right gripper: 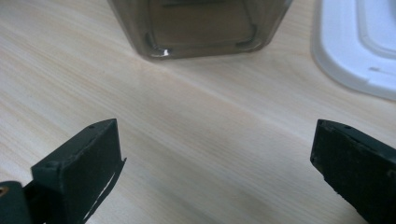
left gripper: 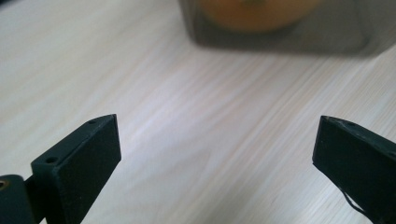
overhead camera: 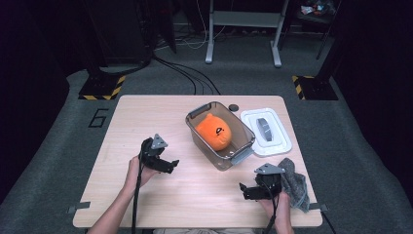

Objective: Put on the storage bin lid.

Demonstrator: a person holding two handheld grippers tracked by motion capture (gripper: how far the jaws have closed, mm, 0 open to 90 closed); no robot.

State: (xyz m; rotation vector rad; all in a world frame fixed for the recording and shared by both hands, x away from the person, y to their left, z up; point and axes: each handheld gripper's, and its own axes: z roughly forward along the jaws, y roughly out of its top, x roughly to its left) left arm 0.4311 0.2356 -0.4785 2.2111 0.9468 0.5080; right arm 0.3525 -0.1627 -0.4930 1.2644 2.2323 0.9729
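An orange plush toy (overhead camera: 214, 131) lies inside a clear grey plastic box (overhead camera: 242, 142) at the table's middle. Its white lid (overhead camera: 272, 141) rests flat just right of the box. My left gripper (overhead camera: 170, 165) hovers left of the box, open, nothing between its jaws; in the left gripper view (left gripper: 217, 154) the box (left gripper: 280, 39) and the toy (left gripper: 257, 11) lie blurred ahead. My right gripper (overhead camera: 246, 191) sits near the front edge, open and empty; the right gripper view (right gripper: 215, 158) faces the box's end (right gripper: 201, 32) and the lid's corner (right gripper: 355, 56).
A grey cloth (overhead camera: 293, 183) lies bunched beside my right hand at the table's front right. A small dark disc (overhead camera: 234, 107) sits behind the box. The wooden table (overhead camera: 195, 195) has bare surface at the left and front.
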